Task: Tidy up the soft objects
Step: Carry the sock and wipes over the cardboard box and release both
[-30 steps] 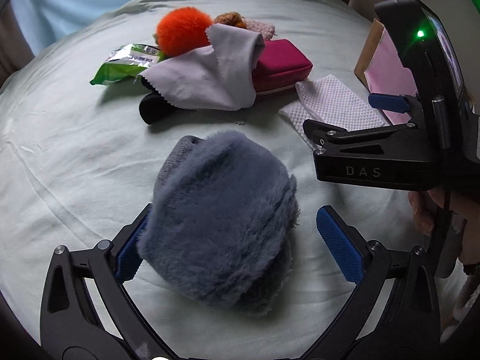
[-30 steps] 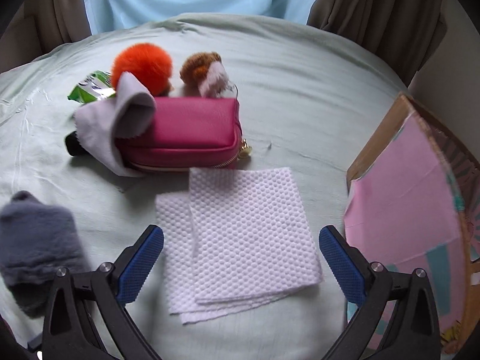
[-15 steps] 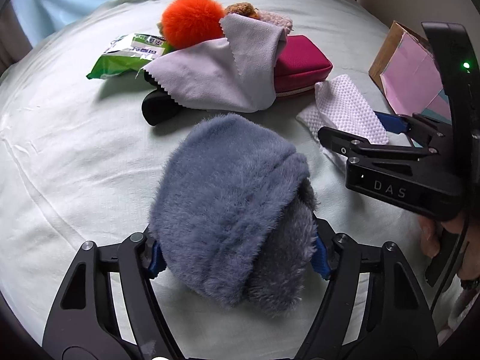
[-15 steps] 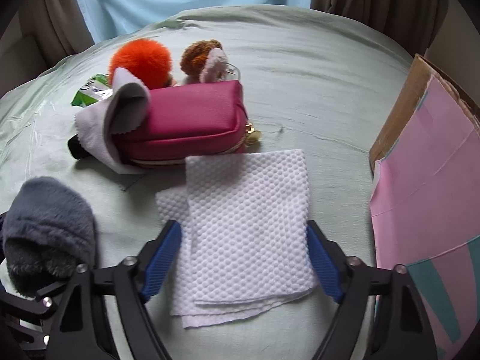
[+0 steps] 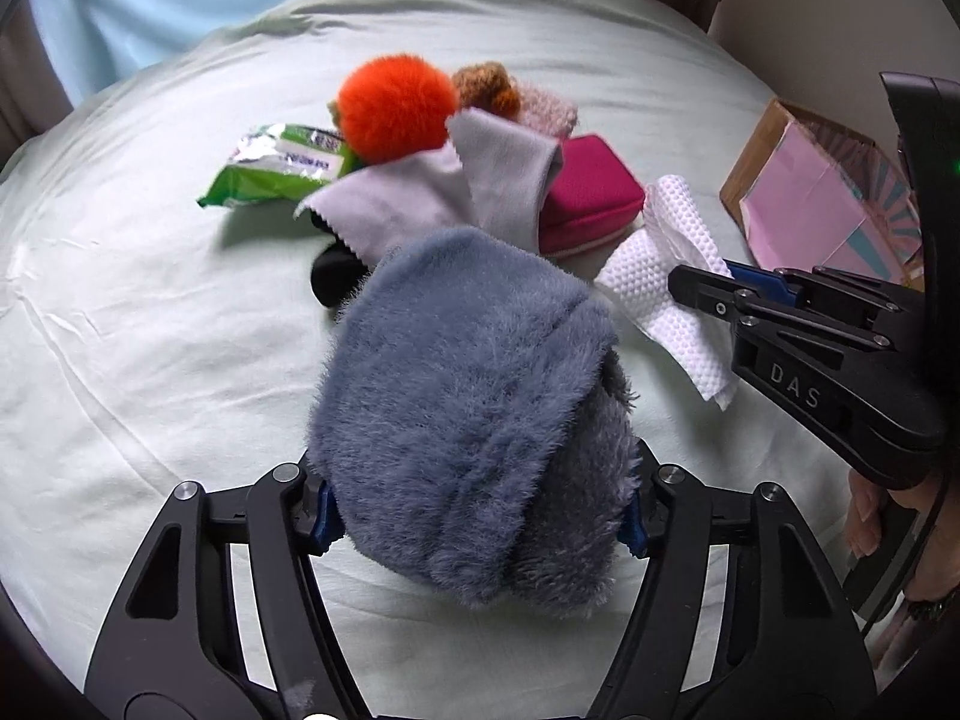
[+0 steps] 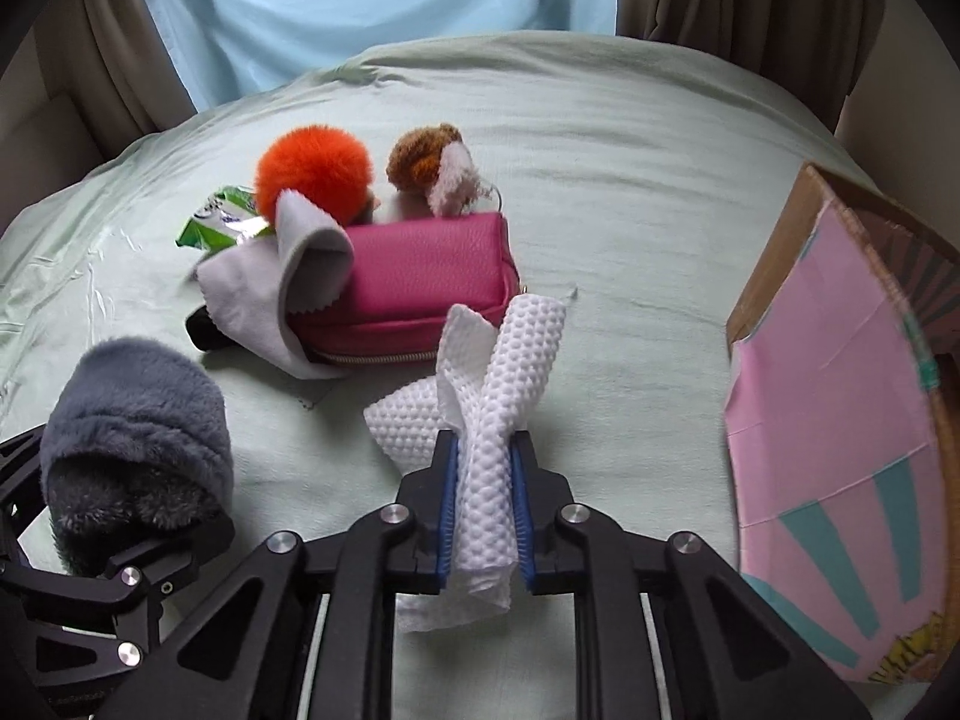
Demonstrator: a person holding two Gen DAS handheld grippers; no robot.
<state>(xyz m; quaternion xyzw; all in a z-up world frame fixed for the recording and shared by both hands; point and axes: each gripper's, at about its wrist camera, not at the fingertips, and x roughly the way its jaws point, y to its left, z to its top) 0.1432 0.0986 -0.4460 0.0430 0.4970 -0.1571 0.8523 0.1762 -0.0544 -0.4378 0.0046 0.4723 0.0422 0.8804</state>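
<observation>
My left gripper (image 5: 477, 516) is shut on a fluffy grey-blue plush piece (image 5: 474, 408), held just above the pale green bedsheet (image 5: 150, 348); it also shows in the right wrist view (image 6: 135, 432). My right gripper (image 6: 485, 504) is shut on a white dimpled cloth (image 6: 498, 396), which bunches up between the blue pads; the cloth also shows in the left wrist view (image 5: 666, 276). Behind lie a magenta pouch (image 6: 420, 276), a grey cleaning cloth (image 6: 288, 288), an orange pom-pom (image 6: 315, 171) and a small brown plush (image 6: 429, 159).
A cardboard box with pink lining (image 6: 840, 420) stands open at the right. A green wipes packet (image 5: 276, 165) and a black object (image 5: 333, 273) lie by the grey cloth. Curtains and a light blue wall (image 6: 360, 0) are behind the bed.
My left gripper closed on the grey plush and lifted it. My right gripper closed on the white cloth, which crumpled upward from flat.
</observation>
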